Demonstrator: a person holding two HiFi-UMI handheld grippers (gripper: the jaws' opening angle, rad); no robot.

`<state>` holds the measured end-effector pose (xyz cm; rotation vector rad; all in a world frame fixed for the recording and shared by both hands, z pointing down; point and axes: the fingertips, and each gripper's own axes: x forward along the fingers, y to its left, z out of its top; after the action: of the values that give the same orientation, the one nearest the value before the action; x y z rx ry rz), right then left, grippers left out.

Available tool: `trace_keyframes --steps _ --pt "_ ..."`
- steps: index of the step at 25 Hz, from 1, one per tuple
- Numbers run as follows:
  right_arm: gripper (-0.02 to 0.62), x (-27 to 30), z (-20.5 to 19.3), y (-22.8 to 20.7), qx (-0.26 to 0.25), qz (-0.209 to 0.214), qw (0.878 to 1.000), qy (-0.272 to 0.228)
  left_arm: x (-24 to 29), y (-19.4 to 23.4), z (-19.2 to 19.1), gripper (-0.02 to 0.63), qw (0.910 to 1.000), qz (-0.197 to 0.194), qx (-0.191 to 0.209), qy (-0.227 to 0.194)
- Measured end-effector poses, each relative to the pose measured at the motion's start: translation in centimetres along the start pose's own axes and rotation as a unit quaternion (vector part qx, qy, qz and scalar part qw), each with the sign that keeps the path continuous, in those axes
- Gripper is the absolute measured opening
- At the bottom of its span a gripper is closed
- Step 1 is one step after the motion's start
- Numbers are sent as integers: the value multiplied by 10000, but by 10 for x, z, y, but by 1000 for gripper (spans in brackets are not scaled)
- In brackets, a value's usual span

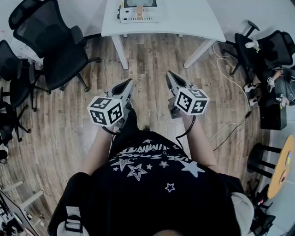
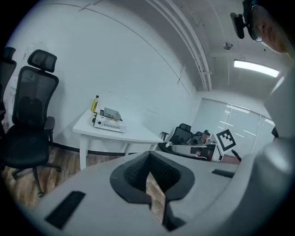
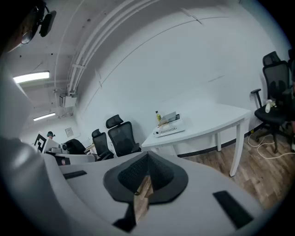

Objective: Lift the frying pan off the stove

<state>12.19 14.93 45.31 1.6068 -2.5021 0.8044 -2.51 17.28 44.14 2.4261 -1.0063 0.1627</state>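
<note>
A white portable stove (image 1: 138, 17) stands at the far side of a white table (image 1: 184, 20), well ahead of both grippers. On it lies a dark pan (image 1: 139, 2) with a brown handle (image 1: 138, 12); the frame edge cuts the pan off. The left gripper view shows the stove (image 2: 108, 123) small and far away, and so does the right gripper view (image 3: 169, 129). My left gripper (image 1: 128, 84) and right gripper (image 1: 169, 75) hang side by side over the wooden floor, short of the table. Both are shut with nothing between the jaws (image 2: 150, 156) (image 3: 147, 157).
A yellow bottle (image 2: 95, 103) stands beside the stove. Black office chairs (image 1: 50, 41) crowd the left, with more chairs (image 1: 272, 46) and a seated person at the right. A white cable (image 1: 230, 78) trails on the floor. Table legs (image 1: 120, 51) stand ahead.
</note>
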Motion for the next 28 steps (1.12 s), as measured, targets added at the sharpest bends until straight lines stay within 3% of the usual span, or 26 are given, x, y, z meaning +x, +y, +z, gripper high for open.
trace_keyframes --steps 12,28 --pt "8 -2 -3 1 -132 99 9998 85 -1 -3 -4 8 10000 -4 55 83" --pt "8 -2 0 -27 263 -225 9994 -82 16 14 -9 8 9997 80 -160 190"
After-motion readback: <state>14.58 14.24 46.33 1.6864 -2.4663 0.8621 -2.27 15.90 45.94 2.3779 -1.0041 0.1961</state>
